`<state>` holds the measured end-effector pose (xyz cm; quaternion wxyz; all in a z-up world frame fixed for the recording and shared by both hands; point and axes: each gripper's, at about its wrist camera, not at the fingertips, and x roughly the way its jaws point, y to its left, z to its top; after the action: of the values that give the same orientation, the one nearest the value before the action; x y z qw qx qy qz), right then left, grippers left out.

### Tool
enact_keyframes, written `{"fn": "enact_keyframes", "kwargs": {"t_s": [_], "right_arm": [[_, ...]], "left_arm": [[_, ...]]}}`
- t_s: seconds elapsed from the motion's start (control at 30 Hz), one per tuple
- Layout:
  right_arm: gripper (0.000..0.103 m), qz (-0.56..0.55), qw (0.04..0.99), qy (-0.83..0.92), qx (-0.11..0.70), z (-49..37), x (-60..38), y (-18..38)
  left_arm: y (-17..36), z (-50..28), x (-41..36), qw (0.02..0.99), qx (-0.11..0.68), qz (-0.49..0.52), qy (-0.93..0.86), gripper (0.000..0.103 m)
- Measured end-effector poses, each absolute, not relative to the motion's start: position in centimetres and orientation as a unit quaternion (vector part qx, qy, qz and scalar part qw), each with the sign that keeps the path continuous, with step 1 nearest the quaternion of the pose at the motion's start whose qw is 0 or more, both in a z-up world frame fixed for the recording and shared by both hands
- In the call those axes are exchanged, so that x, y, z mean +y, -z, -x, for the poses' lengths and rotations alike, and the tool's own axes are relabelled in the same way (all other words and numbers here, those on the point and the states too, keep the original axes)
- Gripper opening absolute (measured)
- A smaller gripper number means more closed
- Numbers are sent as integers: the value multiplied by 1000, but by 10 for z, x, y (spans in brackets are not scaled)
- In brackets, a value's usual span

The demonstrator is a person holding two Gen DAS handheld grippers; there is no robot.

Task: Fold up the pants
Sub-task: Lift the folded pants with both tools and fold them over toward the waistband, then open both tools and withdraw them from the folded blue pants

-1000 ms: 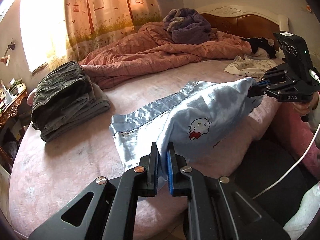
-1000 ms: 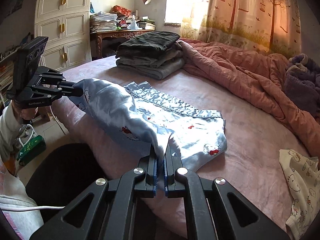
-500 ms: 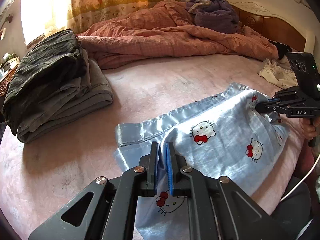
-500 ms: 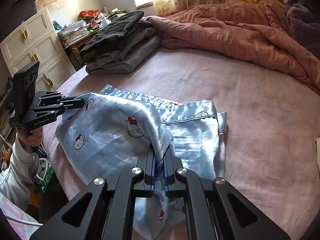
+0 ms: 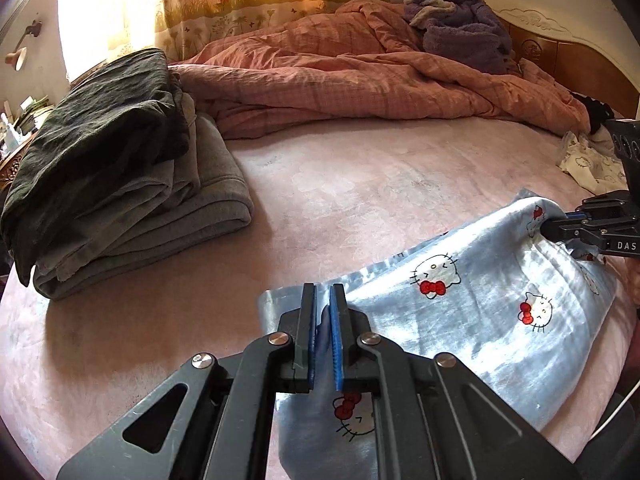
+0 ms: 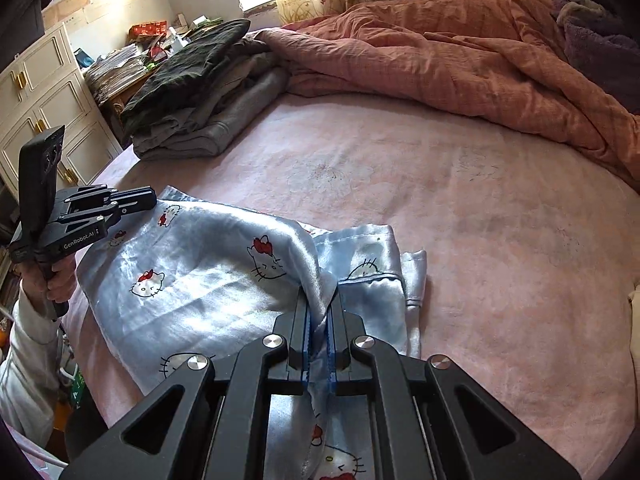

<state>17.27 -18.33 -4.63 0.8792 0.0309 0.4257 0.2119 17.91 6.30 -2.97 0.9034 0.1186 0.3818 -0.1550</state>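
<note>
Light blue satin pants (image 5: 480, 312) with a cat print lie at the near edge of the pink bed (image 5: 360, 200), folded over on themselves. My left gripper (image 5: 323, 288) pinches one corner of the upper layer, and its jaws are closing tighter on the cloth between the blue pads. The right gripper (image 6: 323, 292) is shut on the other corner of the pants (image 6: 200, 272), with fabric bunched between its pads. Each wrist view shows the other tool: the right gripper (image 5: 546, 228) at the far right, the left gripper (image 6: 154, 200) at the left. The upper layer sags between them.
A folded stack of dark and grey clothes (image 5: 120, 176) sits at the bed's left. A rumpled pink quilt (image 5: 360, 76) and a purple blanket (image 5: 460, 20) fill the back. A white printed garment (image 5: 588, 164) lies at the right. A cream cabinet (image 6: 44, 92) stands beside the bed.
Both grippers have carried the held edge of the pants forward over the bed and down. The raised layer now drapes low over the layer beneath, near its far hem.
</note>
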Motion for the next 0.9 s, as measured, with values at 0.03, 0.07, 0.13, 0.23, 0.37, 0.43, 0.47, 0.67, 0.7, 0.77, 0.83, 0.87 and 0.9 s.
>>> {"fn": "enact_keyframes", "kwargs": {"t_s": [0.03, 0.07, 0.13, 0.23, 0.37, 0.43, 0.47, 0.67, 0.7, 0.77, 0.83, 0.87, 0.9], "right_arm": [[4, -29, 880, -208, 426, -176, -184, 48], [4, -28, 880, -205, 427, -178, -185, 49], [4, -29, 883, -206, 421, -179, -186, 49], [22, -29, 895, -184, 406, -179, -188, 45], [52, -18, 937, -107, 332, -162, -196, 26], [52, -13, 955, -69, 289, -148, -201, 12], [52, -19, 961, -56, 269, -140, -204, 5], [52, -87, 969, -75, 216, -99, -198, -27], [52, -88, 967, -78, 226, -100, -188, -26], [49, -86, 959, -76, 258, -109, -169, -19], [45, -108, 948, -90, 286, -124, -158, -5], [43, -126, 939, -99, 305, -133, -154, 2], [43, -138, 930, -106, 323, -140, -152, 11]], "left_arm": [[30, -181, 64, 904, 381, -120, 150, 6], [31, -183, 65, 905, 381, -121, 148, 6], [34, -186, 68, 904, 386, -120, 143, 7], [33, -185, 73, 910, 376, -126, 120, 7], [13, -159, 84, 947, 281, -154, -18, 22], [-3, -141, 91, 959, 249, -135, -24, 25], [-9, -132, 91, 962, 242, -124, -12, 25], [-23, -97, 64, 970, 216, -93, 59, 32], [-22, -102, 56, 969, 223, -90, 62, 37], [-16, -116, 44, 966, 239, -89, 38, 42], [-6, -132, 37, 959, 274, -64, 35, 42], [-1, -140, 37, 955, 290, -49, 37, 42], [6, -148, 38, 950, 309, -35, 36, 42]]}}
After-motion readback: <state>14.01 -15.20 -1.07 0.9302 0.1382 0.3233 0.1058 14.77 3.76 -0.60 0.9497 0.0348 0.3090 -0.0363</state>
